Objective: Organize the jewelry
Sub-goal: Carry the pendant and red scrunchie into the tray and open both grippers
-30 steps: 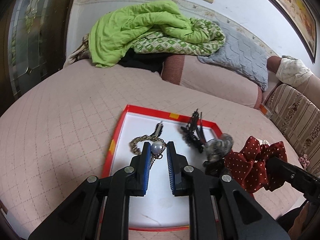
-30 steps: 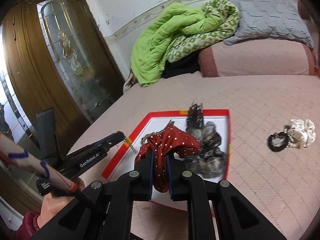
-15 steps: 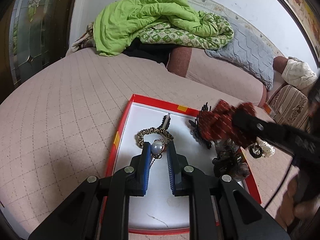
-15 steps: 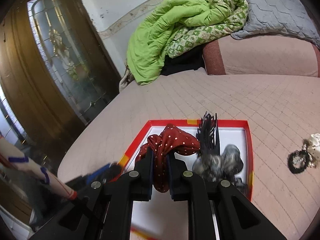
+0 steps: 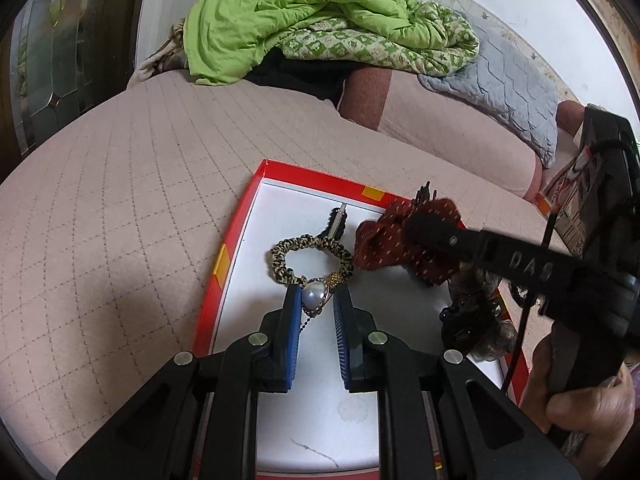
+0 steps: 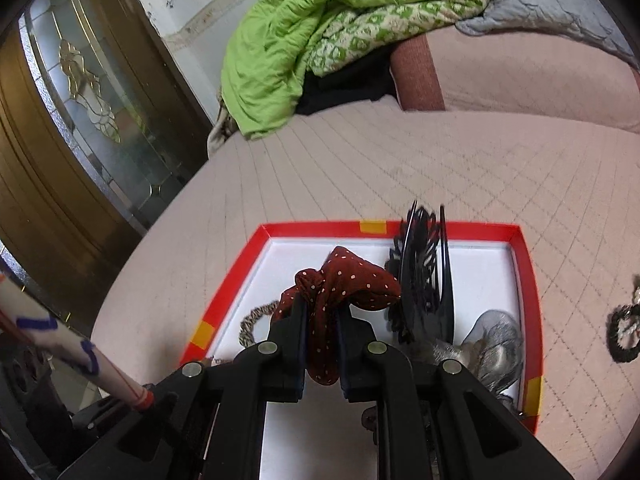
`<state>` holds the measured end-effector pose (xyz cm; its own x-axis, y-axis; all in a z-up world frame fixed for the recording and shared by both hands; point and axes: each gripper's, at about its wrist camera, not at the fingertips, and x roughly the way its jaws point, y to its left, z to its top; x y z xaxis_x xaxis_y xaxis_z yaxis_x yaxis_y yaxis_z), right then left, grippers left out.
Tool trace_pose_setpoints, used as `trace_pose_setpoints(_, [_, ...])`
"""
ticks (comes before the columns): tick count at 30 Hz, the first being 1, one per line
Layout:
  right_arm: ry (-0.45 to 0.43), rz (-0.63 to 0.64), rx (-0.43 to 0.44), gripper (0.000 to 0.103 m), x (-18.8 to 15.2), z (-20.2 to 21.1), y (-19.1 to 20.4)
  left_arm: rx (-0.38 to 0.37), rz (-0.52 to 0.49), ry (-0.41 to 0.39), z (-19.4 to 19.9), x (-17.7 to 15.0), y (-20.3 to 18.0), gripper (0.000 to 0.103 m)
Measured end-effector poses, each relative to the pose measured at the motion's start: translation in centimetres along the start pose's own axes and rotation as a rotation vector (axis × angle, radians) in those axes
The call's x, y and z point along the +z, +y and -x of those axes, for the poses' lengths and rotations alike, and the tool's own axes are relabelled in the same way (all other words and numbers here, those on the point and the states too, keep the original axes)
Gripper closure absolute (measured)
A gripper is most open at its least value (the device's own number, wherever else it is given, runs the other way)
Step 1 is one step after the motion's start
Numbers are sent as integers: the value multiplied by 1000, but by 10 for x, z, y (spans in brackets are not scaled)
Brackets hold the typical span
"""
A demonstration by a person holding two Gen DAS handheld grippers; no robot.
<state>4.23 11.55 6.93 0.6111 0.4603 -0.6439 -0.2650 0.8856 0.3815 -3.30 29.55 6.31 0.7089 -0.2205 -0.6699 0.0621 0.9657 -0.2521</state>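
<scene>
The red scrunchie (image 6: 340, 292), dark red with pale dots, is hanging pinched between the pads of the right gripper (image 6: 322, 312), above the white floor of the tray (image 6: 532, 276). In the left wrist view the same scrunchie (image 5: 384, 240) is hovering over the tray's far right part, bunched around the tip of the right gripper (image 5: 424, 226), which is reaching in from the right with a hand (image 5: 588, 404) wrapped round its handle.

The left gripper (image 5: 316, 300) is resting low in the tray (image 5: 236, 240) with its blue pads nearly together, squeezing the chain below the pearl pendant (image 5: 314, 296); the pearl itself is sitting just past the tips. The pendant is attached to a leopard scrunchie (image 5: 308, 256) lying as a ring on the tray floor. A dark clip (image 5: 336, 220) is lying just behind that ring.

On the tray's right side a black comb (image 6: 424, 280) is standing upright just beside the held scrunchie, and a grey scrunchie (image 6: 492, 344) is lying near the right rim. Outside the tray, on the pink bed (image 6: 440, 176), a black-and-white scrunchie (image 6: 624, 332) is lying well to the right. A green quilt (image 5: 304, 12) is lying piled at the head of the bed, with a grey pillow (image 5: 508, 80) beside it.
</scene>
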Motion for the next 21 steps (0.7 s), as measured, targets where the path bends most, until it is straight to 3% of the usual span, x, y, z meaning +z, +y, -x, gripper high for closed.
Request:
trace_pose_setpoints(12, [64,21,-41,85,-8,-16,-4,17,11,40,-14,-2,1,88])
trace_pose_setpoints(21, [63,22,-38,72,-7,-11,-2,24,10,41,-15,-2,0,87])
